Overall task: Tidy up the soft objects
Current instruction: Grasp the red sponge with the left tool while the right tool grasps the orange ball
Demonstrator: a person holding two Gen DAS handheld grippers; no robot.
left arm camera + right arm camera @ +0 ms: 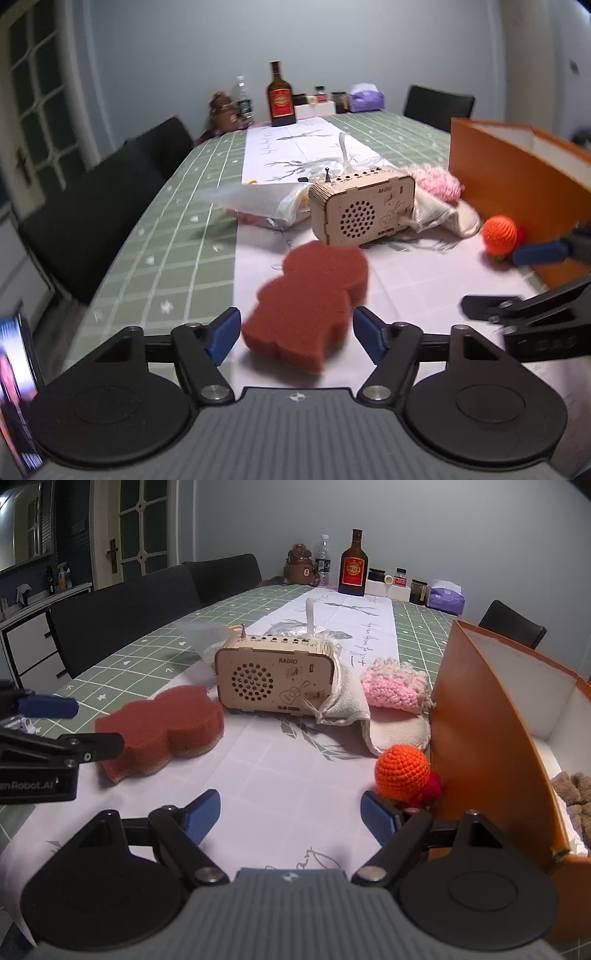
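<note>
Both claws [295, 338] [290, 818] low, spread wide.

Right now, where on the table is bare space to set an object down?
Free: the white runner between the red-brown foam sponge and the orange crocheted ball, in front of the wooden radio box. Crowded: around the radio, where the beige cloth and the pink knitted piece lie by the orange box.
</note>
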